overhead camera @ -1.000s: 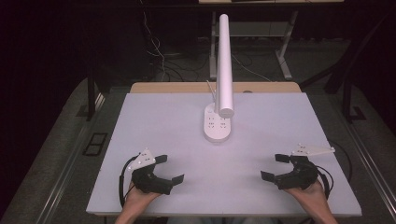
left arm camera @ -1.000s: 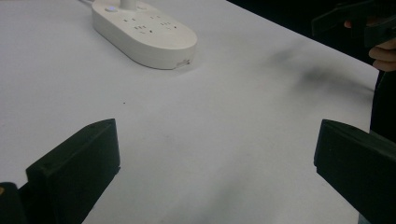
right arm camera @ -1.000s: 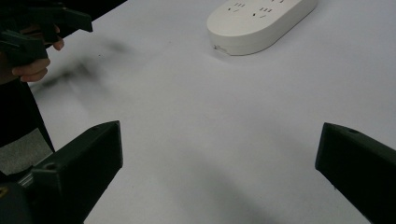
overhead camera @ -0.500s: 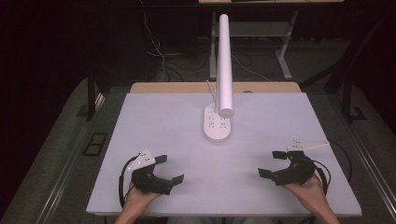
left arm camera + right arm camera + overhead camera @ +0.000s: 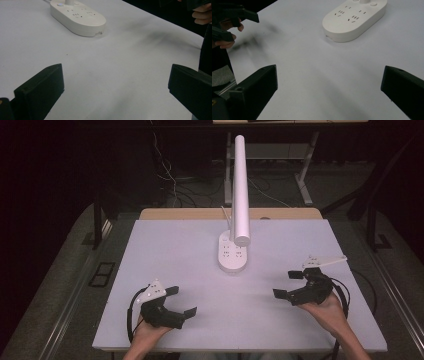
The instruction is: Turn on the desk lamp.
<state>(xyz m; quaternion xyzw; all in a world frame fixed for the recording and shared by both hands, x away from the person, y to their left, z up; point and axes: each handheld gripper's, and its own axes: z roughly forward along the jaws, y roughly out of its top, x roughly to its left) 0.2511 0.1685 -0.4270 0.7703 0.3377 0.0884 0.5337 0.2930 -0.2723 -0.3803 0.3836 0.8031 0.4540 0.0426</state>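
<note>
Right gripper (image 5: pixel 291 284) shifted slightly inward, both grippers wide open, left gripper (image 5: pixel 181 301) seemingly unmoved

You are working in what looks like a lab or test room: a bare white table (image 5: pixel 180 250) with a white desk lamp (image 5: pixel 240 190) on a socket-strip base (image 5: pixel 233 257), loose cables (image 5: pixel 170 180) across grey carpet (image 5: pixel 65 265), and metal desk legs (image 5: pixel 305 185) behind.

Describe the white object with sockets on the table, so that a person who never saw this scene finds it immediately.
Look at the white table and go to the middle of its far half. There lies a flat, oval white power strip with small socket slots on top. A tall white lamp tube rises from it; nothing else stands on the table.
</note>
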